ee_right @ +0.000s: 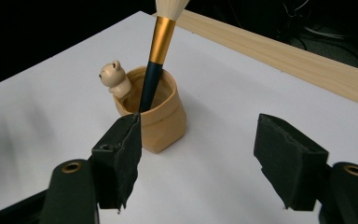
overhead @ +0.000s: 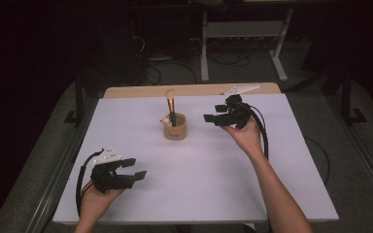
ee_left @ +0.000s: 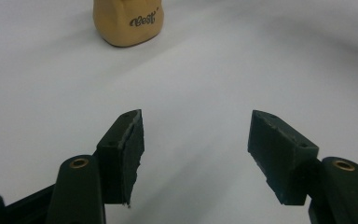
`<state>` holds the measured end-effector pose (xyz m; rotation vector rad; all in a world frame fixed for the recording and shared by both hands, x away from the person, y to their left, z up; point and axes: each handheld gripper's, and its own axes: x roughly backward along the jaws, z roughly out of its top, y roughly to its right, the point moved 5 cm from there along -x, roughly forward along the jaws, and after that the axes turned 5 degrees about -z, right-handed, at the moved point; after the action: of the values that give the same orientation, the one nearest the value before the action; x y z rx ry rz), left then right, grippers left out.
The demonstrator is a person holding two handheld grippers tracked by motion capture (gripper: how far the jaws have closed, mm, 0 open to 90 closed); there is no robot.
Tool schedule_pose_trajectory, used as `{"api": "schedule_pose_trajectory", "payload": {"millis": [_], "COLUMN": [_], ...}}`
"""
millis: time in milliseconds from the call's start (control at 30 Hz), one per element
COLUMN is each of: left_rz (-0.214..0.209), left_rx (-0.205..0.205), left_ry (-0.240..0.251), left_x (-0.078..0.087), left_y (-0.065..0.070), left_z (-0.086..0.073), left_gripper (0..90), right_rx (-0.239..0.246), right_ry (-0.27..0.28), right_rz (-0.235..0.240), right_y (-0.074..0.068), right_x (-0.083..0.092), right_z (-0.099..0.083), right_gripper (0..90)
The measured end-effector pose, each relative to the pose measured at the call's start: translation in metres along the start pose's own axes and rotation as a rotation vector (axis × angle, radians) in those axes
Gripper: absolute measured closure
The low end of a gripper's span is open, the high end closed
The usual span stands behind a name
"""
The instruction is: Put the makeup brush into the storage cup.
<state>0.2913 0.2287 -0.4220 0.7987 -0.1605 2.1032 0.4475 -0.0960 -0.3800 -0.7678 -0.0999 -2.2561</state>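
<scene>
Both grippers, left [overhead: 137, 170] & right [overhead: 212, 113], wide, empty; right near cup [overhead: 175, 127].

glossy ceramic cup [ee_right: 161, 122], metallic-banded brush [ee_right: 161, 51]

Both forearms are bare, without sleeves. Each black gripper [overhead: 128, 169] [overhead: 213, 116] trails a black cable; brass-coloured rivets dot the jaws, and the left one carries a grey three-cornered plate [overhead: 108, 156].
</scene>
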Motion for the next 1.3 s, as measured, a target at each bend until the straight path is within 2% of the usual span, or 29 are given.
{"api": "schedule_pose_trajectory", "payload": {"millis": [367,400,667,867,933,1300], "left_rz": [0.005,0.005,0.003,0.012,0.013,0.022], "left_rx": [-0.003,-0.002,0.007,-0.004,0.008,0.005], "left_ry": [-0.003,-0.004,0.009,0.009,0.017,0.008], "left_x": [0.0,0.0,0.001,0.002,0.001,0.004], "left_y": [-0.001,-0.001,-0.002,-0.004,-0.004,-0.005], "left_z": [0.0,0.0,0.0,0.0,0.0,-0.001], "left_gripper": [33.7,33.6,31.4,29.7,29.2,27.5], "right_rx": [-0.011,0.002,-0.005,-0.009,-0.017,-0.015], "right_ry": [0.014,0.02,0.018,0.012,0.009,0.003], "right_rz": [-0.013,-0.016,-0.015,-0.012,-0.008,-0.009], "right_y": [0.005,0.006,0.006,0.005,0.006,0.004], "right_x": [0.019,0.02,0.026,0.031,0.033,0.047], "right_z": [-0.012,-0.013,-0.022,-0.032,-0.036,-0.056], "right_gripper": [27.0,26.8,25.3,25.0,24.6,24.6]}}
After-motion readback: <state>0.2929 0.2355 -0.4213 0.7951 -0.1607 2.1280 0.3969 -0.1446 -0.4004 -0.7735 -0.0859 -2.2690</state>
